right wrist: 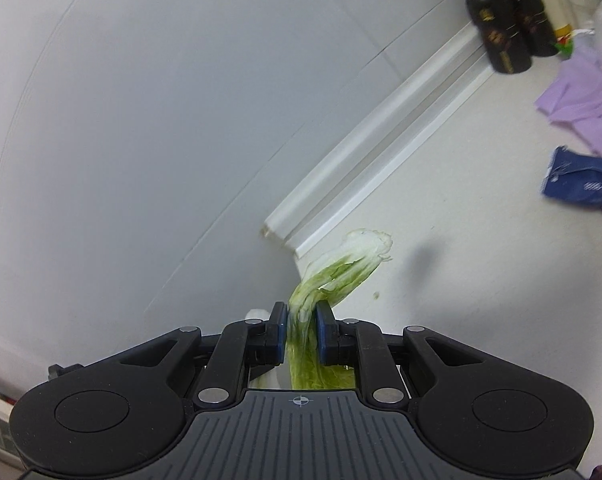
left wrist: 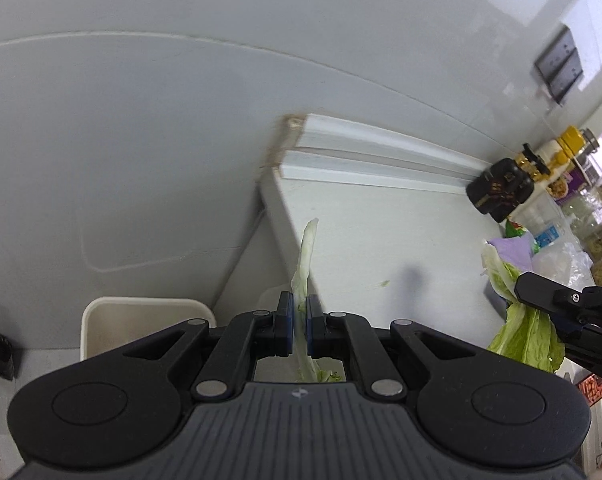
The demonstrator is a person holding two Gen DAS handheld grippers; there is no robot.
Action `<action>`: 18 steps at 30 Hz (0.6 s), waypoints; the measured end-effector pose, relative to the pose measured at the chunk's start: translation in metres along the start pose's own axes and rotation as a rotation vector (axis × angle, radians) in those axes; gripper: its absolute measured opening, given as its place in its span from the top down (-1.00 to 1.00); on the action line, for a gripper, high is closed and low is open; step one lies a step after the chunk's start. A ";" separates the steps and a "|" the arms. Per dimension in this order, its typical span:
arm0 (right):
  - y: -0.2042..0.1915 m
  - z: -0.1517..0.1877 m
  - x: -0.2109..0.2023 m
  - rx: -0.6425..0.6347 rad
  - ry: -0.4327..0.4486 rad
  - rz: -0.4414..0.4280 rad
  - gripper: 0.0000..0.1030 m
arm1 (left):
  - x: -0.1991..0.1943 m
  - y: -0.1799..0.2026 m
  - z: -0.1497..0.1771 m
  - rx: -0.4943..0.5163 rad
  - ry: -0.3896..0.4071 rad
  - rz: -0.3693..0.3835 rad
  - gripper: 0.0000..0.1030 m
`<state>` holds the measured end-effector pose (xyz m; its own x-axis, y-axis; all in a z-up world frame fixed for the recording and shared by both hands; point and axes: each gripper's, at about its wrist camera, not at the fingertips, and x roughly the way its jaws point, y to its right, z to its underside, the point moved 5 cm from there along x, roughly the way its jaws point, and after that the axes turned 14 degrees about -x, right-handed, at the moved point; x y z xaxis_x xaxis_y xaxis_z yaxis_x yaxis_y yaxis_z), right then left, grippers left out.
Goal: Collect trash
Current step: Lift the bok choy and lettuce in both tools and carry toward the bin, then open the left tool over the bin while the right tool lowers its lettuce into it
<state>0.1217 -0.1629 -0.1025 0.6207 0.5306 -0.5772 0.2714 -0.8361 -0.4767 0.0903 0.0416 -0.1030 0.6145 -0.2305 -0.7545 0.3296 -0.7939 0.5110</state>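
A white counter meets a pale wall, a cream bin below its end. Left gripper pinches a pale cabbage leaf; right gripper clamps a greener cabbage leaf. Either limp leaf could slip free short of the bin.

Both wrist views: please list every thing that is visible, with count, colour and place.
cabbage leaf: 1, pale green, in left hand-held gripper
cabbage leaf: 1, green-white, in right hand-held gripper
bin: 1, cream, below counter edge
bottles: 2, black with gold, by wall
purple cloth: 1, counter right
blue packet: 1, counter right
counter: 1, white
left hand-held gripper: black, shut on leaf
right hand-held gripper: black, shut on leaf
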 end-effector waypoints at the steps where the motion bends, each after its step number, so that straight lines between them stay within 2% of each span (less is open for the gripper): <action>1: -0.004 0.002 0.005 -0.006 -0.013 -0.006 0.71 | -0.001 -0.006 0.001 -0.010 0.000 -0.008 0.90; 18: -0.072 0.052 0.095 -0.118 -0.232 -0.117 0.71 | -0.001 -0.100 0.015 -0.160 -0.029 -0.170 0.90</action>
<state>0.1229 -0.0455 -0.1574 0.3994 0.6305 -0.6655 0.4231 -0.7708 -0.4763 0.0464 0.1130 -0.1598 0.5203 -0.1193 -0.8456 0.5376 -0.7236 0.4329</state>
